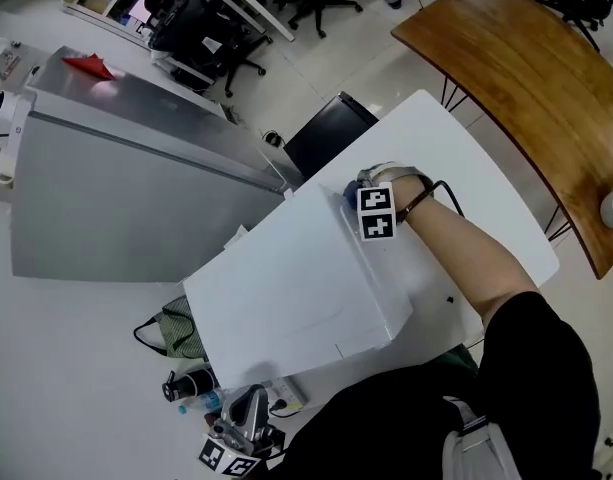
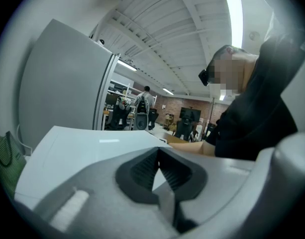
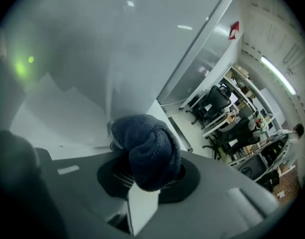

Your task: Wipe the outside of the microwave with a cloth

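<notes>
1. The right hand-held gripper (image 1: 358, 200) (image 3: 145, 169) is clamped on a dark blue cloth (image 1: 350, 192) (image 3: 148, 151).
2. The cloth is bunched into a fuzzy ball between its jaws and pokes out past the tips.
3. The cloth is pressed on the flat top of the white microwave (image 1: 286, 288) (image 3: 57, 121), right under this hand-held gripper.
4. A bare forearm (image 1: 466, 253) reaches out behind the right hand-held gripper.
5. The left hand-held gripper (image 1: 250, 405) (image 2: 158, 166) is closed, with its tips together and nothing held.
6. It hangs low, off the near edge of the microwave (image 2: 92, 143), and is not touching it.
7. The two hand-held grippers are well apart.
8. The microwave sits on a white desk (image 1: 486, 183), which spreads out to the right of the right hand-held gripper.
9. A big silver fridge (image 1: 116, 188) (image 2: 62, 93) stands to the left of both hand-held grippers.
10. A small red thing (image 1: 89, 66) lies on top of the fridge.
11. A green bag (image 1: 181, 330) sits just left of the left hand-held gripper.
12. A brown wooden table (image 1: 526, 78) is far to the right, past the white desk.
</notes>
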Demonstrator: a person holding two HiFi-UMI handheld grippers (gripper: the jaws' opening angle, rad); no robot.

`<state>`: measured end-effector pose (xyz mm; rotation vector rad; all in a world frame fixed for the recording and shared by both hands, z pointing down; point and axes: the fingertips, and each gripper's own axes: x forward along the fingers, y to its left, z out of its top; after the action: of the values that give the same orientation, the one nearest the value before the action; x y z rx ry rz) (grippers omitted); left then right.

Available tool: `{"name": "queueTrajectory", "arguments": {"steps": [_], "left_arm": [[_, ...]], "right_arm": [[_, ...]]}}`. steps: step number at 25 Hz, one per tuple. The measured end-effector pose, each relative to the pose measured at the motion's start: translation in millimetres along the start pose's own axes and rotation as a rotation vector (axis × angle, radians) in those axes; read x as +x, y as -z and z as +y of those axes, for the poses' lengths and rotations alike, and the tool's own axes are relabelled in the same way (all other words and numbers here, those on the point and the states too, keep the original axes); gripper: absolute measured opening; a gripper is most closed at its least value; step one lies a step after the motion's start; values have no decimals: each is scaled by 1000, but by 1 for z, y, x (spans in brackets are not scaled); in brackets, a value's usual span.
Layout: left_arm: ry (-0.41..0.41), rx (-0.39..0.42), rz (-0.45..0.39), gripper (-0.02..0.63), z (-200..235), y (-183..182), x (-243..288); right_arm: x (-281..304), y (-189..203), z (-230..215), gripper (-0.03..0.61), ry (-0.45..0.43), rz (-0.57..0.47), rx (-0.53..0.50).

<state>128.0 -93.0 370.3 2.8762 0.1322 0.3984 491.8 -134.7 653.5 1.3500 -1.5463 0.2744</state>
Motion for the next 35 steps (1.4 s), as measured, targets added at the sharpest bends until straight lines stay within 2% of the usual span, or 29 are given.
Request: {"name": "queueTrajectory", "arguments": {"steps": [3, 6, 8, 12, 14, 17, 20, 23, 27, 32, 35], "left_arm": [[4, 7, 16, 3, -3, 4, 2], [15, 6, 14, 3, -6, 5, 4], [19, 11, 4, 3, -6, 4, 5], [26, 33, -2, 3, -4, 0, 4], [33, 34, -5, 3, -5, 0, 5], [40, 35, -8, 3, -6, -2, 6], [42, 39, -6, 3, -6, -2, 5], [38, 38, -1, 3, -6, 0, 3], [33, 32, 3, 3, -4, 3, 1], [46, 29, 5, 3, -8, 4, 4], [57, 29, 2, 3, -11, 4, 7]], "right_arm": [[27, 12, 10, 77, -54, 37, 18], [25, 14, 9, 77, -76, 8, 44], [-4, 12, -3, 77, -46, -40, 61], [-108, -6, -36, 77, 89, -150, 77], [-156, -26, -45, 77, 135, -193, 28], [-184, -61, -28, 77, 103, -215, -81], [-165, -67, -8, 77, 67, -155, -141], [-133, -44, 8, 77, -7, -82, -115], [-66, -10, 47, 77, -114, 29, -155], [-1, 24, 74, 77, -208, 104, -97], [13, 32, 80, 77, -248, 79, -41]]}}
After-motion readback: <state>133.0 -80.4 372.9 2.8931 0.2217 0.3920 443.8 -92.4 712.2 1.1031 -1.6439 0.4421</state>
